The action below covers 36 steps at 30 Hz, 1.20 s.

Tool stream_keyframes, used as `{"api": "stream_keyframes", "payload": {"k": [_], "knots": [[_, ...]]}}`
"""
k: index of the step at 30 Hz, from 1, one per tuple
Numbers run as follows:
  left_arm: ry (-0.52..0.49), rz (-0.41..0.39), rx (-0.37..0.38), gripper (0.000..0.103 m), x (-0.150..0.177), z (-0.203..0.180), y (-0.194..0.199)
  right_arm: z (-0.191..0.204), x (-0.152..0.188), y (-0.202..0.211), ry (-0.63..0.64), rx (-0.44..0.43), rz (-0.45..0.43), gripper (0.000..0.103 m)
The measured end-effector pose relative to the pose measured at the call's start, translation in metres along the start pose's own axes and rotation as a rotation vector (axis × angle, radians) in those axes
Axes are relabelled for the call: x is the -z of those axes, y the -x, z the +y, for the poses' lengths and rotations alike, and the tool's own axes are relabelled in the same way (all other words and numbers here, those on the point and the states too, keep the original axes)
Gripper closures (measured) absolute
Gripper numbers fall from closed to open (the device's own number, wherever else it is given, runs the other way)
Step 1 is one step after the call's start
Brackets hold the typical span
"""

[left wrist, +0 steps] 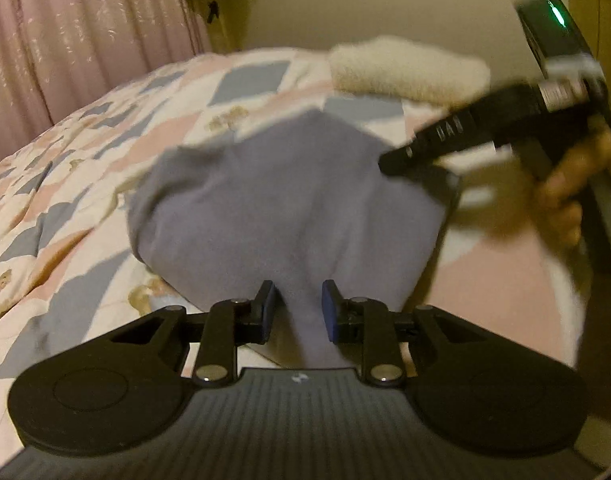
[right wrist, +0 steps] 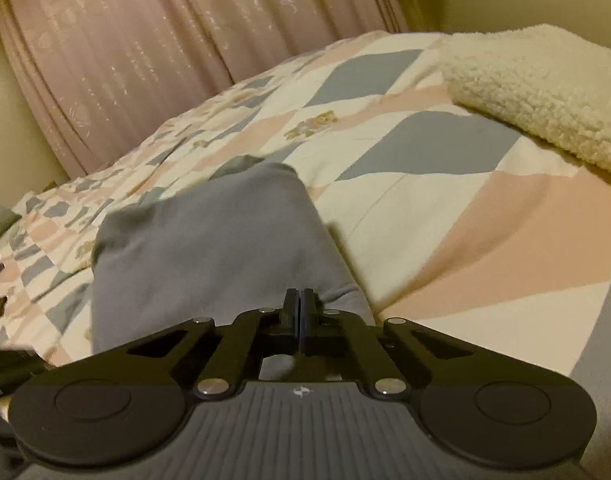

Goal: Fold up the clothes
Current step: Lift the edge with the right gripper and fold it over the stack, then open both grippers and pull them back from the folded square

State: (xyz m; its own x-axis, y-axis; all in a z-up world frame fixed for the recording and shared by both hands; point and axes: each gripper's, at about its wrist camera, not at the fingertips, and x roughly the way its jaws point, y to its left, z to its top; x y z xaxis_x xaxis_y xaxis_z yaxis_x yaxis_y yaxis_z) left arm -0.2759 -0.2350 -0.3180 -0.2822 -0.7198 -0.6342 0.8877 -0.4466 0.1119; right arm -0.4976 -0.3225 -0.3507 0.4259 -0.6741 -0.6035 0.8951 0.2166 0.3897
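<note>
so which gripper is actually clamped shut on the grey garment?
The right gripper: its jaws are pressed together on the grey garment. The left gripper stands open, cloth between its pads.

Your work surface is a quilt (right wrist: 485,216), patchwork of pink, cream and grey-blue diamonds with small bear prints. A cream fleece blanket (right wrist: 545,84) lies on its far right. Pink curtains (right wrist: 125,52) hang behind, beside a yellowish wall (left wrist: 385,0).

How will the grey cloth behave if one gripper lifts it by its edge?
The grey cloth will probably hang limp, since it already sags and bunches on the quilt. It looks thin, so likely light. The right gripper is shut at its near edge, while the left gripper is open around a fold, so that side may slip free.
</note>
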Motion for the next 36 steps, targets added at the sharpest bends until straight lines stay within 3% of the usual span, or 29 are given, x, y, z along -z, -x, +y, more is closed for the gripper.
{"api": "stream_keyframes", "payload": {"k": [4,8,12,14,17,19,22,25,29,32,36], "knots": [[0.148,-0.081,0.026,0.081,-0.008,0.037,0.025,0.014,0.002,0.032,0.036,-0.014,-0.07,0.079],[0.443,-0.064,0.07,0.085,-0.011,0.103,0.013,0.034,0.014,0.051,0.016,-0.127,-0.091,0.078],[0.747,-0.02,0.231,0.085,0.002,0.15,-0.021,0.07,0.036,0.053,0.047,-0.23,-0.06,0.078],[0.787,-0.009,0.217,0.085,0.002,0.16,-0.034,0.086,0.048,0.047,0.077,-0.249,-0.032,0.078],[0.813,0.005,0.157,0.085,-0.002,0.172,-0.051,0.098,0.061,0.031,0.136,-0.195,0.003,0.081],[0.829,0.014,0.117,0.092,-0.005,0.181,-0.062,0.097,0.061,0.026,0.137,-0.19,0.012,0.082],[0.854,0.027,0.056,0.091,-0.009,0.194,-0.079,0.093,0.055,0.023,0.127,-0.196,0.028,0.085],[0.762,-0.051,0.055,0.091,-0.022,0.187,-0.054,0.09,0.051,0.022,0.109,-0.205,0.041,0.085],[0.473,-0.167,0.11,0.089,-0.045,0.135,-0.01,0.082,0.036,0.03,0.096,-0.213,-0.002,0.082],[0.267,-0.161,0.105,0.086,-0.055,0.093,-0.016,0.068,0.012,0.031,0.091,-0.157,-0.062,0.082],[0.2,-0.059,0.013,0.086,-0.059,0.079,-0.07,0.06,-0.024,0.013,0.169,-0.06,-0.134,0.079]]}}
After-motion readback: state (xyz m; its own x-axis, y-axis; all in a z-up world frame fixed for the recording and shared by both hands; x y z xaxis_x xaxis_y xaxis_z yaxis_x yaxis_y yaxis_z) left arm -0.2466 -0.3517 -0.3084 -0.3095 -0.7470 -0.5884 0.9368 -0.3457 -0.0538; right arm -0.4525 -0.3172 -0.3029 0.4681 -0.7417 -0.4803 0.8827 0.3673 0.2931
